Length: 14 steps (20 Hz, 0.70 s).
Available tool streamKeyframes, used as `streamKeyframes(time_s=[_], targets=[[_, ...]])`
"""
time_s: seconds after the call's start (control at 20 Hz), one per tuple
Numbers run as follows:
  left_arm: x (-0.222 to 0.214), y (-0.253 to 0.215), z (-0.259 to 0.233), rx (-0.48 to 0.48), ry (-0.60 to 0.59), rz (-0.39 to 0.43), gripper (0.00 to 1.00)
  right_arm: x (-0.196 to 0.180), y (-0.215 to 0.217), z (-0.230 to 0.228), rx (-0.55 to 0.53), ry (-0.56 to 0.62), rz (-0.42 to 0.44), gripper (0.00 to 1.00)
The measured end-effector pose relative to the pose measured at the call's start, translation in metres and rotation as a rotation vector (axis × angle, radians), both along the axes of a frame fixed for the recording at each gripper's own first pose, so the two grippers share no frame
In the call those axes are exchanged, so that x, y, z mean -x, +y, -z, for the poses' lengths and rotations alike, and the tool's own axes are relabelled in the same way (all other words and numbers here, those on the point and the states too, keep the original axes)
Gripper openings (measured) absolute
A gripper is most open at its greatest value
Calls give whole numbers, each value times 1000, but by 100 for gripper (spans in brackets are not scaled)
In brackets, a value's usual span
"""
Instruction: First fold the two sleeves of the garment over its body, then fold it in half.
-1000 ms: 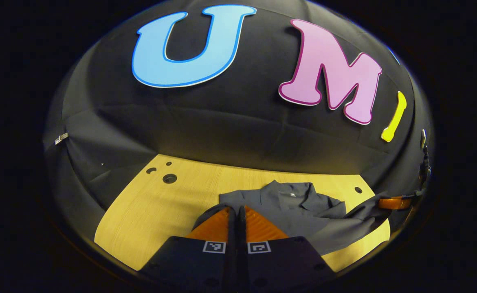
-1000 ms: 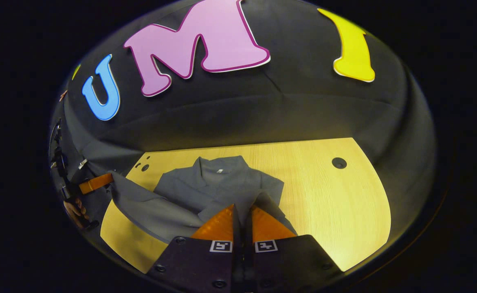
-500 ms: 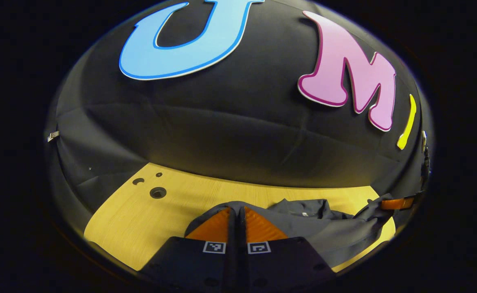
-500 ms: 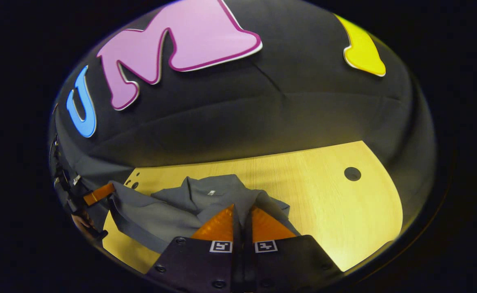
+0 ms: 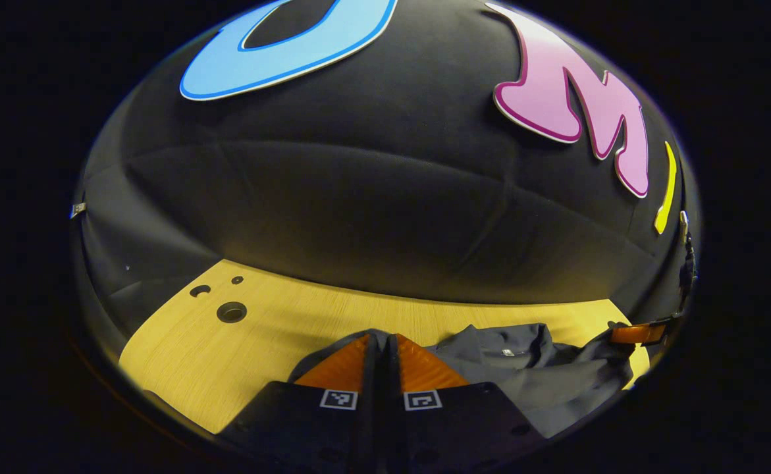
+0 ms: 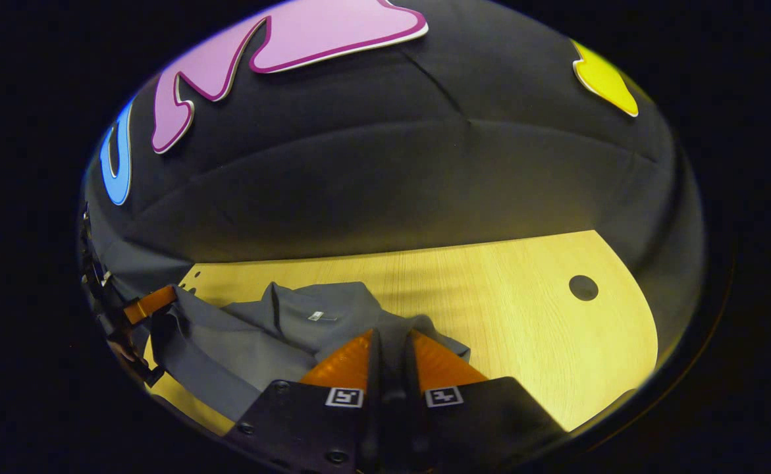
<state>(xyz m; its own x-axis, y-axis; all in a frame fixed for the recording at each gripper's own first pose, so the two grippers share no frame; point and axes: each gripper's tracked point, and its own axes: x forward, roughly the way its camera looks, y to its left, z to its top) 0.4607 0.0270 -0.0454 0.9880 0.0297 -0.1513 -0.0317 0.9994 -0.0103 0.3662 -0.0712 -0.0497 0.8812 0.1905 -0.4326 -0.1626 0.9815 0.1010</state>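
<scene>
With both the left gripper point(image 5: 380, 337) and the right gripper point(image 6: 390, 332) pinched closed on the hem of the grey shirt point(image 6: 273, 329) lying on the counter point(image 6: 523, 316), carry both corners level toward the collar so the fold lands square.

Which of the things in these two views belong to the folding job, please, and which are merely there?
Part of the job:
- grey garment
- left gripper, shut on its cloth
- right gripper, shut on its cloth

Merely there:
- wooden table
- holes in the tabletop
</scene>
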Motion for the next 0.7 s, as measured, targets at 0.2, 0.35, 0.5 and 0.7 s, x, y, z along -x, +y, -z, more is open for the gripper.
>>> streamKeyframes(time_s=[0.2, 0.35, 0.5, 0.7], targets=[[7, 2, -5, -10, -5, -19, 48, 2, -8, -13, -18, -16, 41, 27], [25, 3, -14, -34, -9, -20, 54, 16, -19, -27, -6, -46, 69, 62], [52, -1, -32, -62, -43, -3, 79, 42, -23, -42, 31, -79, 78, 89], [96, 2, -55, -123, -104, -13, 99, 79, -32, -67, 129, -184, 112, 99]])
